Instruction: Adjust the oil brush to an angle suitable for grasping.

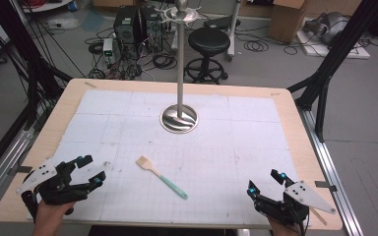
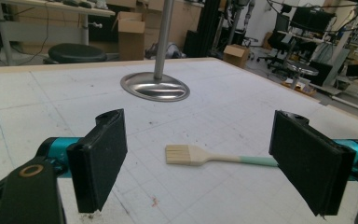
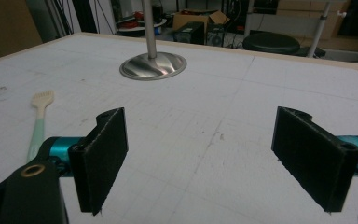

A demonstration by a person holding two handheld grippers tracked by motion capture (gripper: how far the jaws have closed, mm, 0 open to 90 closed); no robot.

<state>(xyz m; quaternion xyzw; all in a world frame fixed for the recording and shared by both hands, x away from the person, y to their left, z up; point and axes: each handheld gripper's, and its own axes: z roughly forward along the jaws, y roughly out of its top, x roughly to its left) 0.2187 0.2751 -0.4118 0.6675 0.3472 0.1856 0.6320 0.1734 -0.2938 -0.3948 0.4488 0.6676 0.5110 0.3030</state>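
Note:
A small brush (image 1: 160,177) with pale bristles and a mint-green handle lies flat on the white gridded mat, near the front middle of the table. My left gripper (image 1: 90,171) rests at the front left corner, jaws wide open and empty; in the left gripper view the brush (image 2: 205,156) lies on the mat a short way beyond the jaws (image 2: 205,163). My right gripper (image 1: 264,182) sits at the front right, open and empty (image 3: 214,158), with the brush (image 3: 39,116) off to its left.
A tall metal stand (image 1: 179,73) with a round shiny base (image 1: 178,119) rises from the middle back of the mat. The wooden table edge (image 1: 305,147) frames the mat. Stools, boxes and cables stand on the floor behind.

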